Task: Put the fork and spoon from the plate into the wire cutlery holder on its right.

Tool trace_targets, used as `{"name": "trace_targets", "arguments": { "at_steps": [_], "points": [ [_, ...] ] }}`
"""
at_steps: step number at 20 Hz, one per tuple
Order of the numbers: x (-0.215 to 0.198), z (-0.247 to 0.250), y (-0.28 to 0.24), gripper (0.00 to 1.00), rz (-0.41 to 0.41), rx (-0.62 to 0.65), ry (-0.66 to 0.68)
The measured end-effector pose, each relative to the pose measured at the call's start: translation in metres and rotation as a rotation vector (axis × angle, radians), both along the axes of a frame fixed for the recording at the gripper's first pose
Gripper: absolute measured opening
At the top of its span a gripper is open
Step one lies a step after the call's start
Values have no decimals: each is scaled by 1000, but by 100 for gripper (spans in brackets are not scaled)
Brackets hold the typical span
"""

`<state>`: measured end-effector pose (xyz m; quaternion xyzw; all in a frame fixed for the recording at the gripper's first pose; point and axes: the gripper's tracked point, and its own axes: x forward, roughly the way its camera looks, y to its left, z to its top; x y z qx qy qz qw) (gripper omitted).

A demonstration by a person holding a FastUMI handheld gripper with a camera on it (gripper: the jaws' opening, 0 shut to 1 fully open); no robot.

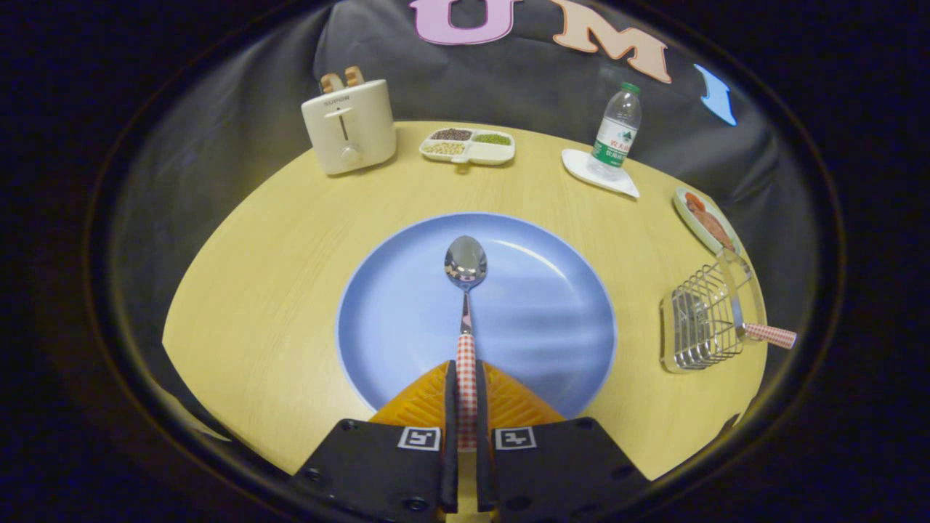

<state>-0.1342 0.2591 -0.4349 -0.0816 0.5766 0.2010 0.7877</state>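
A spoon (pixel 466 290) with a shiny bowl and a red-checked handle points away from me over the blue plate (pixel 407 305). My gripper (pixel 466 378) is shut on the spoon's handle, both fingers pressing its sides. To the right of the plate stands the wire cutlery holder (pixel 701 323). A red-checked handle (pixel 771 335) sticks out of the holder's right side, likely the fork; its head is hidden inside the wires.
On the round wooden table (pixel 276 240), a cream toaster (pixel 349 125) stands at the far left. A divided dish of grains (pixel 467 145) sits at the back, a water bottle (pixel 616 131) on a white coaster, and a small green dish of food (pixel 705 218) beyond the holder.
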Motion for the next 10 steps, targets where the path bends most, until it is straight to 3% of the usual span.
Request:
{"name": "trace_targets", "arguments": {
  "at_steps": [5,10],
  "points": [
    [16,31,-16,13,82,4,-1],
    [40,66,-41,13,110,13,-4]
  ]
}}
